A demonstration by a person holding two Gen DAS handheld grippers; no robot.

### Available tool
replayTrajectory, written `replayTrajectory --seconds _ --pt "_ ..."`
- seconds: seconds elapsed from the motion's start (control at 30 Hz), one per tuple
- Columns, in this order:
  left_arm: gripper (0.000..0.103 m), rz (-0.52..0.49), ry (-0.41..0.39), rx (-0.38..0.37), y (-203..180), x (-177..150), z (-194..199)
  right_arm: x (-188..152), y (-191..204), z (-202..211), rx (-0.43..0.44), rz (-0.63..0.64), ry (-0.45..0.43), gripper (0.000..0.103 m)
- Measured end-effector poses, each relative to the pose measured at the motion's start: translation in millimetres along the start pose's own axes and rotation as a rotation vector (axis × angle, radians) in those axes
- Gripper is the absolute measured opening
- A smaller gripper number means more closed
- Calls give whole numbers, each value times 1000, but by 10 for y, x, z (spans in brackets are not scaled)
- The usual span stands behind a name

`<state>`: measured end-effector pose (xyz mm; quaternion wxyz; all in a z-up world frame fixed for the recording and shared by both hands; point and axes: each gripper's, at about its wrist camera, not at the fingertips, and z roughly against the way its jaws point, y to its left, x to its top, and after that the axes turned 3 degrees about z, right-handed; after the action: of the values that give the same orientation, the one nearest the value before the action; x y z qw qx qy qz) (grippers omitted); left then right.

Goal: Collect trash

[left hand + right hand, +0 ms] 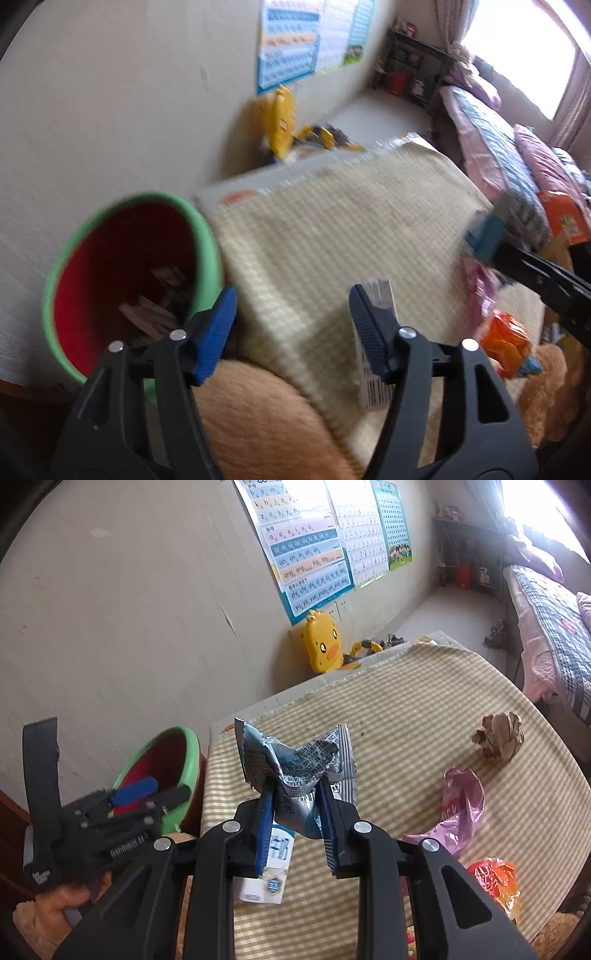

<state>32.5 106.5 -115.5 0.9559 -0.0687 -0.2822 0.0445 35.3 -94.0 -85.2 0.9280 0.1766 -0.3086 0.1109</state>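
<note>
My right gripper (295,805) is clamped on a crumpled silver-and-blue foil wrapper (303,764), held above the checked yellow cloth of the worktop (406,720). My left gripper (291,325) is spread wide and holds nothing, beside the green-rimmed red plastic bin (122,273) at the worktop's left edge. A pink plastic bag (458,808), a brown paper ball (498,734) and an orange wrapper (495,886) lie on the cloth.

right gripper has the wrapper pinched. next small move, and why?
Probably carry the right gripper left toward the green bin before releasing. It is shut on the silver-blue wrapper but over the striped tablecloth; the bin sits off the table's left edge. The left gripper is open there.
</note>
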Motion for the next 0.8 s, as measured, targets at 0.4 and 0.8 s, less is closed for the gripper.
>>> replayTrajectory --seconds 0.4,0.8 --pt "77 -62 143 -62 -645 -297 -425 -111 -352 108 -25 -95 -8 23" --pt "38 -30 121 -34 -556 -287 -451 -137 -336 157 -3 -100 -18 23"
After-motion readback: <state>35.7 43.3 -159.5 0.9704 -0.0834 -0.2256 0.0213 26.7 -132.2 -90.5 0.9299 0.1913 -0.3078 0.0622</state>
